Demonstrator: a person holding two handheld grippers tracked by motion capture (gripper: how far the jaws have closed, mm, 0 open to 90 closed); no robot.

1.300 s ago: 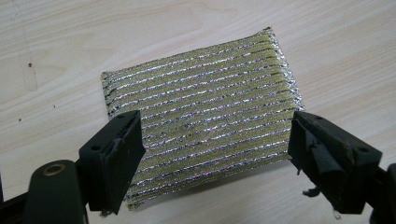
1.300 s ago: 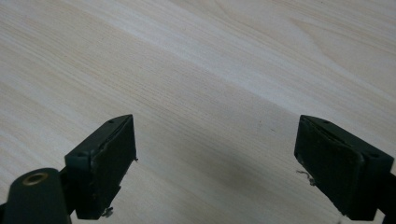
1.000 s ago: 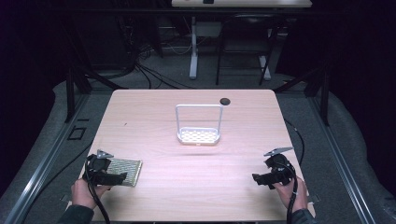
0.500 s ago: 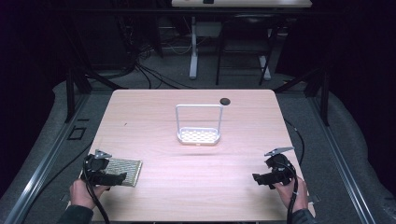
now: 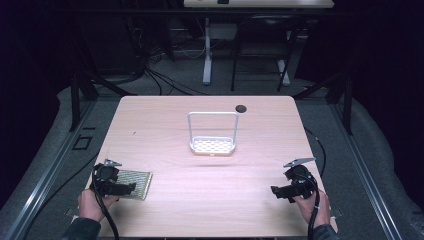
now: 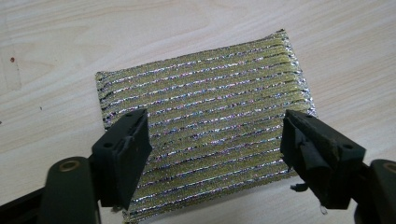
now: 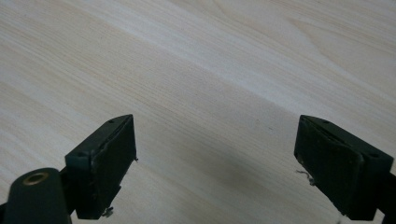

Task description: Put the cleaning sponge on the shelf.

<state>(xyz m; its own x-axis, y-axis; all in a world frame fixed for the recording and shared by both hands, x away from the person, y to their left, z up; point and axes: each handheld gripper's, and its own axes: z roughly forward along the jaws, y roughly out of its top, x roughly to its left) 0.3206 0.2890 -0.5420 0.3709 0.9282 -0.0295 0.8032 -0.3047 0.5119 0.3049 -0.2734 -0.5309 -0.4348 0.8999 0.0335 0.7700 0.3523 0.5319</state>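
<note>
A flat gold and silver striped scouring pad point(image 5: 133, 183) point(image 6: 205, 121) lies on the wooden table point(image 5: 210, 195) near its front left corner. My left gripper point(image 5: 123, 189) point(image 6: 215, 154) stands open just over the pad's near end, one jaw at each side of it. At the front right my right gripper point(image 5: 276, 192) point(image 7: 215, 163) is open above bare wood, with nothing between its jaws. A small white wire rack point(image 5: 212, 135) with a perforated base and a tall hoop handle stands at the table's middle.
A small dark round thing point(image 5: 241, 108) sits near the far edge of the table. Cables, metal frame legs and another desk's legs stand on the grey floor beyond the table. Rails run along both sides.
</note>
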